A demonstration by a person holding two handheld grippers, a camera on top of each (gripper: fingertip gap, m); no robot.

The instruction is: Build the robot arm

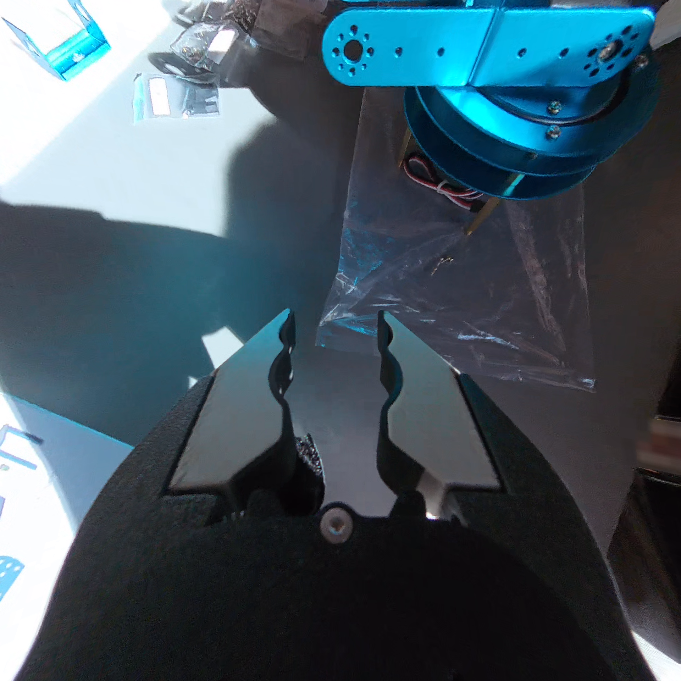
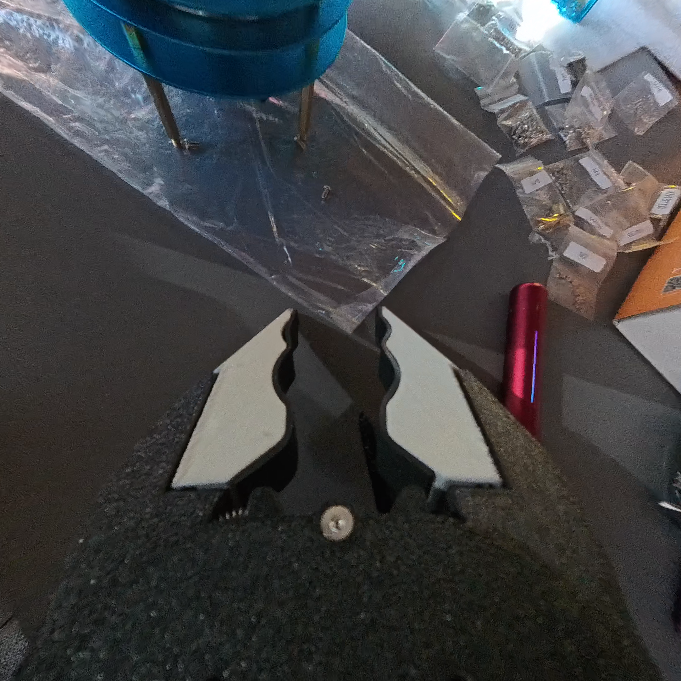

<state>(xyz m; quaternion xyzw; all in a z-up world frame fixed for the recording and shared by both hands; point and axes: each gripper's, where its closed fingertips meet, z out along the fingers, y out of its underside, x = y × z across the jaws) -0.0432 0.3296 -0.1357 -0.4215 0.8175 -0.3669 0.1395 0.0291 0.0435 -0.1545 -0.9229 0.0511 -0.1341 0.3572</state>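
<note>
My left gripper [image 1: 336, 317] is open and empty, just above the near corner of a clear plastic bag [image 1: 460, 294] that lies flat on the table. A blue metal round base [image 1: 516, 147] on brass legs stands on the bag's far end, with a blue bracket arm [image 1: 479, 48] on top and red-white wires [image 1: 435, 177] beneath. My right gripper [image 2: 336, 315] is open and empty at the near corner of the same bag [image 2: 294, 191]. The blue base [image 2: 206, 40] stands beyond it. A small screw [image 2: 325, 192] lies on the bag. A red cylinder [image 2: 523, 353] lies right of the right gripper.
Several small bags of hardware [image 2: 575, 177] and an orange box [image 2: 659, 280] crowd the right side. In the left wrist view, a blue U-bracket [image 1: 70, 48] and small parts bags [image 1: 177, 95] lie at far left on the sunlit table [image 1: 110, 154]. Blue parts [image 1: 11, 575] sit at the left edge. Some 30 cm of space lies between my two pairs of fingers. The red cylinder [image 2: 523, 353] is closer to my right gripper, around 9 cm from its tips; the left tips are 35 cm off.
</note>
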